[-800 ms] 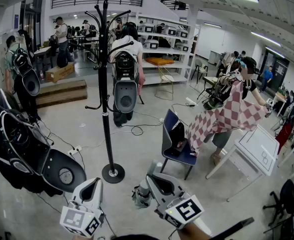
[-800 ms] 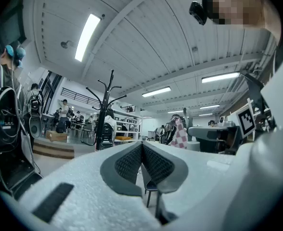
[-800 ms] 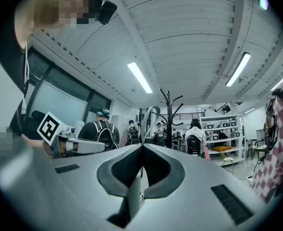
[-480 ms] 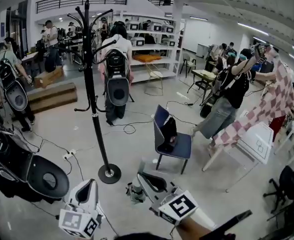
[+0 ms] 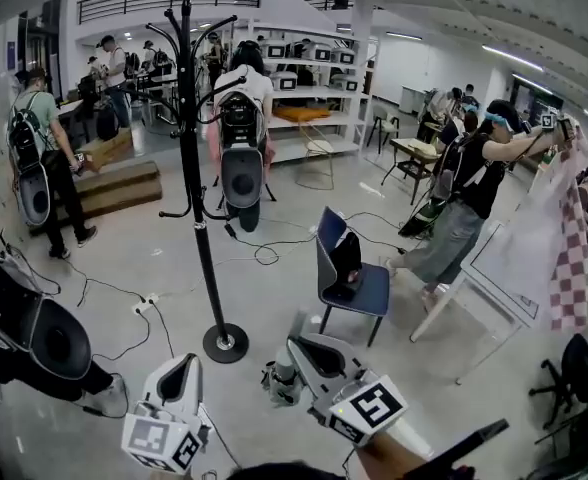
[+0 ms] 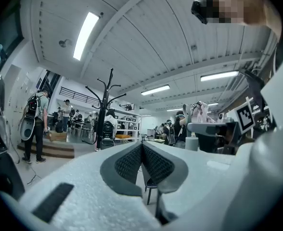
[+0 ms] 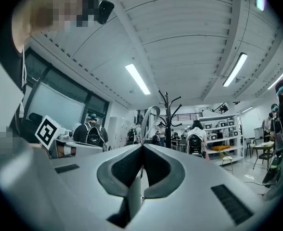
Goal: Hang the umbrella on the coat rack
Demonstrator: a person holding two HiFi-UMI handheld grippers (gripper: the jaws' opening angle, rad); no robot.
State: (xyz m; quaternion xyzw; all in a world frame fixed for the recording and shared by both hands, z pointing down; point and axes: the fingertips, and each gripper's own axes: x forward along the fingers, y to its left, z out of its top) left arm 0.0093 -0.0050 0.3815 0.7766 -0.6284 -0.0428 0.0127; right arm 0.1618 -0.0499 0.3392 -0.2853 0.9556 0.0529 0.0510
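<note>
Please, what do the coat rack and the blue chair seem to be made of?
Coat rack: probably metal, painted black with a slight gloss; the pole is thin, the arms curved, the round base heavy-looking. Chair: blue seat and back, likely plastic or fabric, which cannot be told; thin dark legs, likely metal.

The left gripper (image 5: 186,366), near seven o'clock in the head view, and the right gripper (image 5: 302,340), near six, share smooth pale grey shells that taper to a point. Each carries at its rear a white cube (image 5: 161,441) printed with black square markers. In the gripper views the jaws are lined with dark, finely dimpled pads (image 6: 130,161), and the right shell has black rectangular slots (image 7: 230,203) at four and eight o'clock.
</note>
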